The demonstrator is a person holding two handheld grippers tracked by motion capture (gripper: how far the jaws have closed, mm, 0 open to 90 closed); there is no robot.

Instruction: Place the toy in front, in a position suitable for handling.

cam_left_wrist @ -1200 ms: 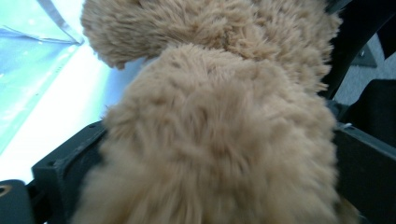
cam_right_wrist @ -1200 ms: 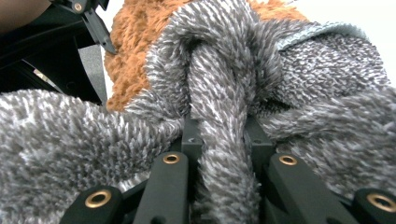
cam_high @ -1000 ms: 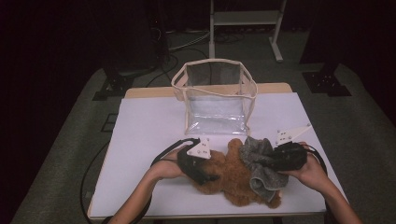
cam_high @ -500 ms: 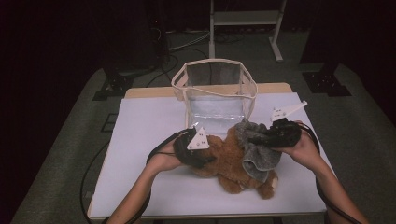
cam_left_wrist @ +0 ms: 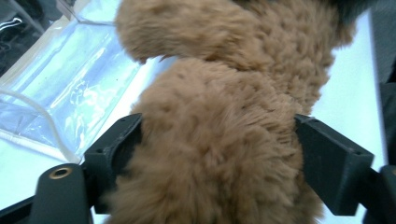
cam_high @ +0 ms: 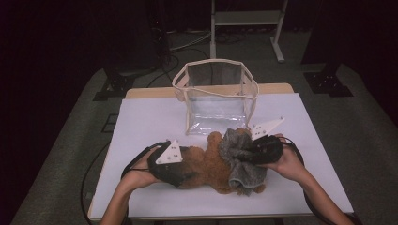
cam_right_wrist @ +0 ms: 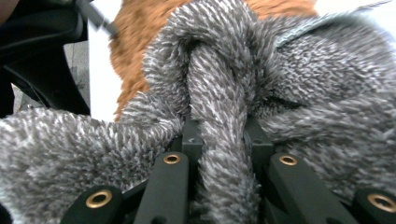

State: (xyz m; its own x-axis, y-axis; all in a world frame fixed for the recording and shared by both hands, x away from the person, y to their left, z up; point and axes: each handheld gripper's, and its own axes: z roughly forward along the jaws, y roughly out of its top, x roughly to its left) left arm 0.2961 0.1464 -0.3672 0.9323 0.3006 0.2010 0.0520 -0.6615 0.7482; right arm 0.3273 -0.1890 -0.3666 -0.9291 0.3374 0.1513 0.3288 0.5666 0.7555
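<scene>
Grippers on plush toy, table centre, in front of clear bag [cam_high: 217,96].
Left gripper [cam_left_wrist: 219,154] jaws just opened wider, brown toy [cam_high: 206,165] between them; right gripper [cam_right_wrist: 219,135] clamps narrow on grey garment [cam_high: 241,157].

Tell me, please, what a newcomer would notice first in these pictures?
Probably the brown plush toy lying at the near middle of the white table, a grey fuzzy cloth draped over its right end. The right gripper pinches a fold of that cloth. Behind them stands a clear bag, open-topped.
</scene>
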